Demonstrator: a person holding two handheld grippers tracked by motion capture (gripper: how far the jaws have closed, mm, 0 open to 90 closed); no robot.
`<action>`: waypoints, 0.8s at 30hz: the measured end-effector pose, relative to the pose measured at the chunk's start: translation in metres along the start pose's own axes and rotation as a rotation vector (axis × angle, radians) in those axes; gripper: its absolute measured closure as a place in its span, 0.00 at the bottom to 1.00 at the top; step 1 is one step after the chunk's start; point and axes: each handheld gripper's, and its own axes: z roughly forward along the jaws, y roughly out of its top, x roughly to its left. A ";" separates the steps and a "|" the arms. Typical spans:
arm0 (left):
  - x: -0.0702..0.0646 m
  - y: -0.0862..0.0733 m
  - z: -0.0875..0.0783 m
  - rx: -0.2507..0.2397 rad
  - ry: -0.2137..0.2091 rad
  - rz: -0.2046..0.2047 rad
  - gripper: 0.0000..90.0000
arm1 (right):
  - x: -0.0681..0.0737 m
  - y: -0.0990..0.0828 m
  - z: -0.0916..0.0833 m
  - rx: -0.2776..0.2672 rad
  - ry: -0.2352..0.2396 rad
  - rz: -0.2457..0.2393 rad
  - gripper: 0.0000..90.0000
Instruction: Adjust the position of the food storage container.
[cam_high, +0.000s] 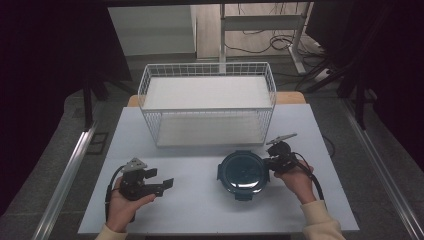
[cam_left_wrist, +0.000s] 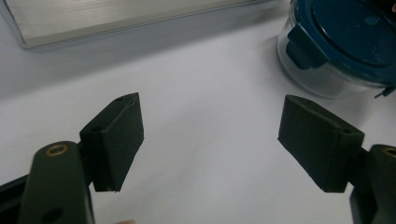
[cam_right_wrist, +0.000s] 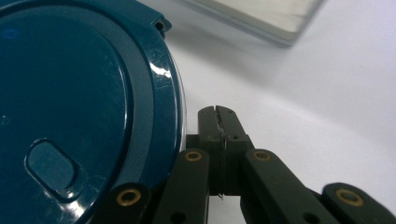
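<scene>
High view: a round glass container with a teal lid (cam_high: 242, 174) is seen on the worktop (cam_high: 200, 200), just left of the right tool (cam_high: 274, 161), with a white wire basket (cam_high: 207, 102) standing beyond both. The left tool (cam_high: 161, 179) is held well apart from it, jaws spread wide and empty. Judged from this, the container is not yet lifted and the placing remains to be done. Right gripper view adds what is missed from above: the right tool's (cam_right_wrist: 219, 112) jaws are pressed together, with nothing between them, beside the lid rim. Left gripper view reveals a latched side clip (cam_left_wrist: 303, 46).
</scene>
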 end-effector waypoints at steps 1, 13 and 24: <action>0.000 0.000 0.000 -0.001 0.000 0.000 0.25 | 0.002 0.000 0.001 0.001 0.010 -0.001 0.99; -0.001 0.000 0.002 0.005 -0.001 -0.001 0.25 | 0.029 0.009 0.008 -0.008 0.041 -0.039 0.99; -0.001 0.000 0.003 0.008 0.001 -0.002 0.25 | 0.049 0.013 0.020 0.004 0.044 -0.080 0.99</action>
